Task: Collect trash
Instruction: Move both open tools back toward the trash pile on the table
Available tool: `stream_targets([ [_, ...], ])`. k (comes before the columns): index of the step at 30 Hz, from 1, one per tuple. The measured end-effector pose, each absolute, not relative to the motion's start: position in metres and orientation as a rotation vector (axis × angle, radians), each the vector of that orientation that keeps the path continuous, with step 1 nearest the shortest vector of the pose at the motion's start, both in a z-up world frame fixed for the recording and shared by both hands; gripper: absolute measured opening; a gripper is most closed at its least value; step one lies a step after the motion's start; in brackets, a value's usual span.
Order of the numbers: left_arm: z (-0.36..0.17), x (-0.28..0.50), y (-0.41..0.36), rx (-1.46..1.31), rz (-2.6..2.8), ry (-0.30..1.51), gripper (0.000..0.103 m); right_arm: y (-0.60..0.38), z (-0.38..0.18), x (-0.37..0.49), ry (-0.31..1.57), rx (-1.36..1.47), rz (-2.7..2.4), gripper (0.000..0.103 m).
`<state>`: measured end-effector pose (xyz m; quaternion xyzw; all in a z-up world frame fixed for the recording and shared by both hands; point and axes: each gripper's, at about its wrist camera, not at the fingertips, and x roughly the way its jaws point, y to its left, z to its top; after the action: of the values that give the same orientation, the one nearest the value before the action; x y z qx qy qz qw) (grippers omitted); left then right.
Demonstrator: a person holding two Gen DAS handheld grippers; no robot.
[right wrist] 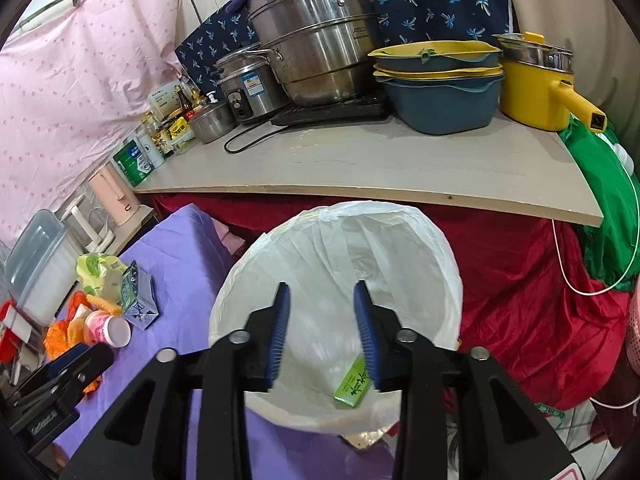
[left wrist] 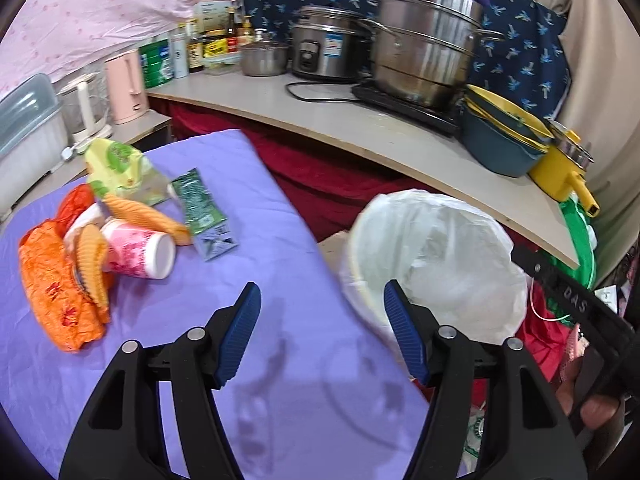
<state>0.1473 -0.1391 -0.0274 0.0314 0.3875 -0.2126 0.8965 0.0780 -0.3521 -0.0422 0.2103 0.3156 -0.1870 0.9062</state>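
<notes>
Trash lies in a heap on the purple cloth: an orange wrapper, a pink paper cup, a green carton and a yellow-green bag. My left gripper hangs open over the cloth's right edge, nothing between its fingers, with the heap to its left. A bin with a white liner stands beside the cloth. My right gripper is open above the bin's mouth. A small green box lies inside the liner, just below the right finger, and no pad presses on it.
A pale counter behind the bin carries a big steel steamer pot, a rice cooker, stacked blue-and-yellow basins and a yellow pot. Red cloth drapes below it. A pink kettle stands far left.
</notes>
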Motion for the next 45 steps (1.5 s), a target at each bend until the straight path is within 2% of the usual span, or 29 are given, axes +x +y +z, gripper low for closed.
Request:
stream_targets([
  [2,-0.027,0.149,-0.129,0.055,-0.418,0.798,0.068,-0.348,-0.041,0.083,0.651,0.434,-0.381,0.039],
  [5,-0.028,0.151,-0.115,0.046,-0.383,0.793,0.072,-0.341,-0.037,0.084,0.639,0.434,-0.371,0.047],
  [8,-0.028,0.152,-0.100,0.026,-0.360,0.796,0.072,-0.328,-0.032,0.083,0.632,0.431,-0.355,0.051],
  [25,-0.034,0.151,0.006,-0.084,-0.205,0.822,0.073,-0.218,-0.021,0.097,0.681,0.367,-0.157,0.053],
  [45,-0.048,0.169,0.123,-0.204,-0.022,0.844,0.074,-0.096,-0.037,0.154,0.776,0.284,0.057,0.053],
])
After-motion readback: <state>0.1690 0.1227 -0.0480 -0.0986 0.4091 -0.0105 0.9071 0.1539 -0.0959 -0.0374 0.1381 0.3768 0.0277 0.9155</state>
